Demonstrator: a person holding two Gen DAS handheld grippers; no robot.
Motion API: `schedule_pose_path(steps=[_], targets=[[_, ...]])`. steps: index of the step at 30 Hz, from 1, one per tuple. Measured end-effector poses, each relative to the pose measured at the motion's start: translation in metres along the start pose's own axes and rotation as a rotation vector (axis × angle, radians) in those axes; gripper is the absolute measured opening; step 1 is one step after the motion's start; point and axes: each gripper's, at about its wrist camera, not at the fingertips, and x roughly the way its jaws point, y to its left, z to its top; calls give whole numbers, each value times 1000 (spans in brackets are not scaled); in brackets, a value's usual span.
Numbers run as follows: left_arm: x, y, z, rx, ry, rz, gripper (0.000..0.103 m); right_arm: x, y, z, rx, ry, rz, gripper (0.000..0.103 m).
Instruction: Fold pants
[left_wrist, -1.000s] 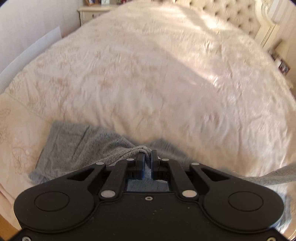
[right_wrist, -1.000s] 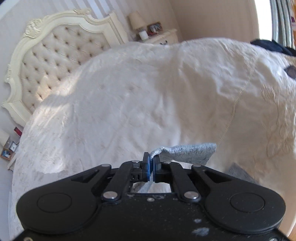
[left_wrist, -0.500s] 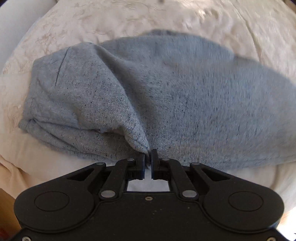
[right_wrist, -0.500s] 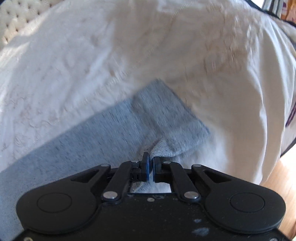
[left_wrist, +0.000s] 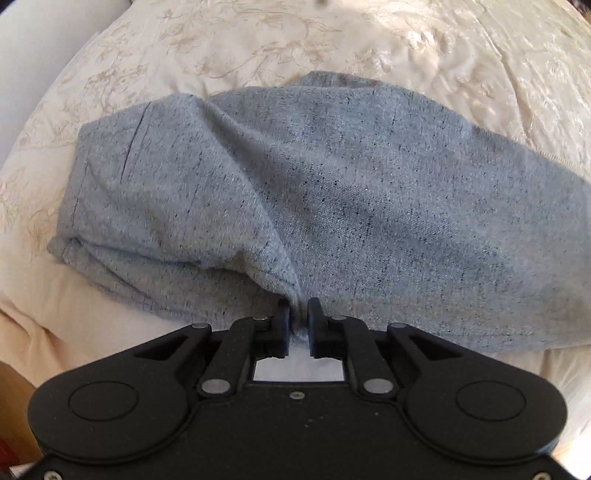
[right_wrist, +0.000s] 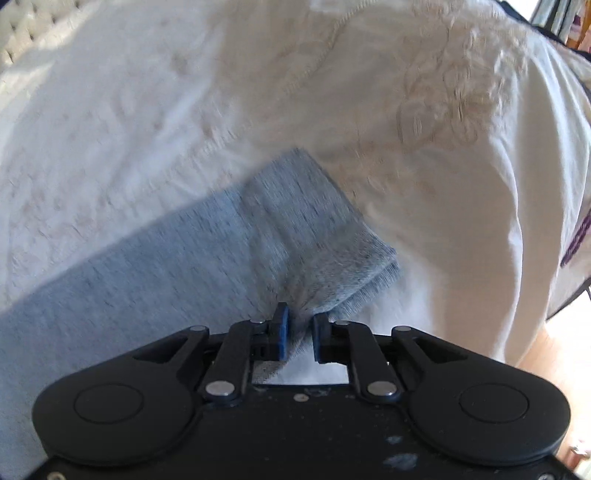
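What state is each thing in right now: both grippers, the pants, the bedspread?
left gripper: jaws parted a little, fold of grey cloth between them.
right gripper: jaws parted a little, cloth near the cuff between them.
pants: lying on the bed, doubled over lengthwise, creased and bunched, not flat.
cuff: resting on the bed, layers roughly aligned.
bedspread: spread out, wrinkled.
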Motion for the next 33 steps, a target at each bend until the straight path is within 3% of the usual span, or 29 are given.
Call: schedule_pose_path(steps=[6, 11, 15, 20, 25, 33], targets=[[-41, 27, -6, -85, -72, -19, 22, -21, -8, -6, -2, -6, -18, 22], [-49, 77, 7, -184, -99, 9, 23, -65, 2, -5, -45, -138, -57, 23], [-39, 126, 27, -245, -101, 45, 23, -102, 34, -5, -86, -242, -8, 24], [-14, 188, 58, -304, -79, 26, 32, -127, 119, -17, -181, -276, 134, 24], [17, 228, 72, -317, -23, -20, 42, -147, 231, -56, -316, -246, 335, 24], [62, 233, 80, -128, 57, -92, 44, -153, 370, -108, -491, -153, 530, 24]])
